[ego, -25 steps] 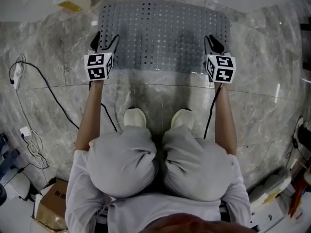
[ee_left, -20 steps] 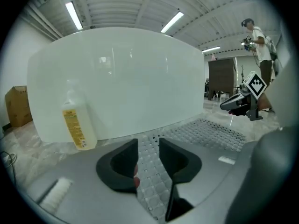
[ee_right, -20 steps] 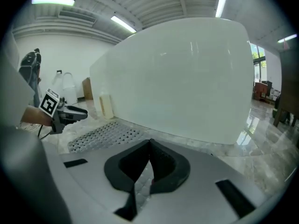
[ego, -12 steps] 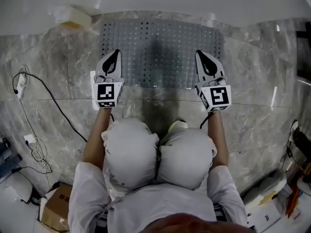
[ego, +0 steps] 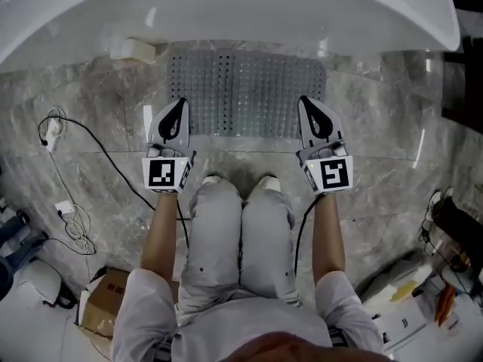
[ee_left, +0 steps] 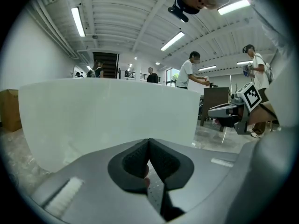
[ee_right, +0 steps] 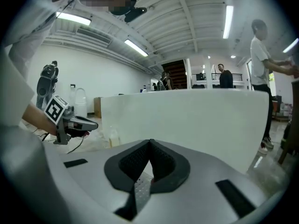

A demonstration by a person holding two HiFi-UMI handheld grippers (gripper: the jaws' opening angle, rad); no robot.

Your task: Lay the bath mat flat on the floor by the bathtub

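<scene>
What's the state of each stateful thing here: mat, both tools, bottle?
bath mat: unfolded, flat on the floor along the bathtub, not gripped.
left tool: shut, empty, held above the mat's near left corner.
right tool: shut, empty, held above the mat's near right corner.
bottle: stands at the bathtub's foot, left of the mat; cap too small to tell.

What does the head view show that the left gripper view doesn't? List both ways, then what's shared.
Head view only: the whole mat flat on the floor beside the tub, the person's legs, a cable, a box. Left gripper view only: people beyond the tub, ceiling lights. Both: the tub and the right hand-held gripper.
</scene>
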